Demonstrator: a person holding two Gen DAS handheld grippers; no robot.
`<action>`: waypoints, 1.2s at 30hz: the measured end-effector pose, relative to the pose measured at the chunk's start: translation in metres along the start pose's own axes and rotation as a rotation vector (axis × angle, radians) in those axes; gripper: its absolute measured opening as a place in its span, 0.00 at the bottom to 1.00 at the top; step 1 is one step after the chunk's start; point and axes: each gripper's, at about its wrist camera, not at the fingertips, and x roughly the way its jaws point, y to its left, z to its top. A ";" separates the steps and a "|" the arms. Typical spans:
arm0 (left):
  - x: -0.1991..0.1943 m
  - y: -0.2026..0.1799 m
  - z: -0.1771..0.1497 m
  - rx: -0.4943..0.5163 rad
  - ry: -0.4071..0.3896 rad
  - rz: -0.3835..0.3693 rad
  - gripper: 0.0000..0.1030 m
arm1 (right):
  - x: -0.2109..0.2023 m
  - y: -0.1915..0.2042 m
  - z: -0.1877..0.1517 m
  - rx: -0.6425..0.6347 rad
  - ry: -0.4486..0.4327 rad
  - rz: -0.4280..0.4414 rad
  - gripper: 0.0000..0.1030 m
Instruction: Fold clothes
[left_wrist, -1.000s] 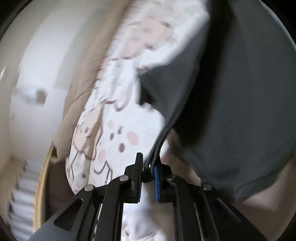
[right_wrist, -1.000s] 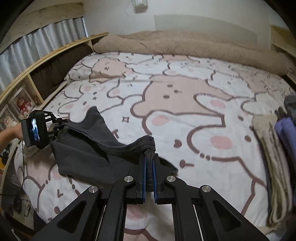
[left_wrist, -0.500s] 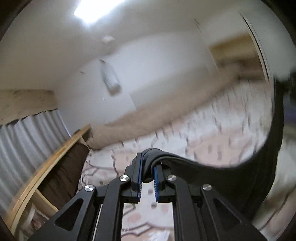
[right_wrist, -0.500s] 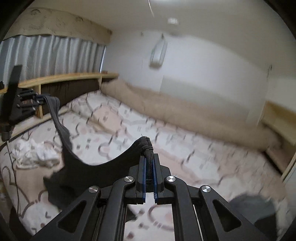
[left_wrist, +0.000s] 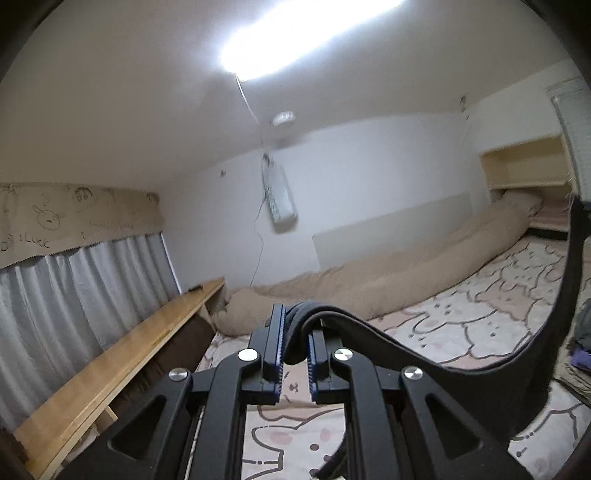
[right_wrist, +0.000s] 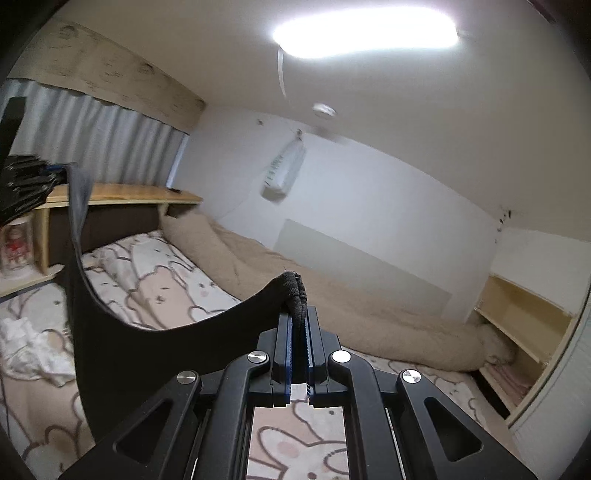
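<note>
A dark grey garment (left_wrist: 461, 384) hangs stretched between both grippers, lifted above the bed. My left gripper (left_wrist: 295, 332) is shut on a bunched corner of it. My right gripper (right_wrist: 300, 325) is shut on the other bunched corner, and the garment (right_wrist: 122, 354) sags in a curve toward the left gripper (right_wrist: 29, 188), seen at the left edge of the right wrist view. The lower part of the garment is hidden behind the gripper bodies.
The bed's bunny-print sheet (right_wrist: 155, 280) lies below, with a rolled beige duvet (right_wrist: 332, 295) along the wall. A white crumpled cloth (right_wrist: 26, 347) lies at the left. A wooden shelf (left_wrist: 122, 350) runs along the curtain side. Folded clothes (left_wrist: 581, 343) sit at the right.
Both grippers have risen and tilted up from the bed, lifting the dark garment off the sheet so it hangs spread between them. Both views now face the wall and ceiling.
</note>
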 end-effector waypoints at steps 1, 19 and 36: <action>0.010 -0.002 0.001 -0.011 0.011 0.010 0.10 | 0.011 -0.004 0.003 0.003 0.014 -0.011 0.06; -0.075 -0.093 -0.242 0.133 0.442 -0.267 0.10 | -0.016 0.047 -0.165 0.043 0.213 0.246 0.06; -0.159 -0.162 -0.383 0.174 0.677 -0.471 0.11 | -0.072 0.141 -0.358 0.093 0.590 0.477 0.06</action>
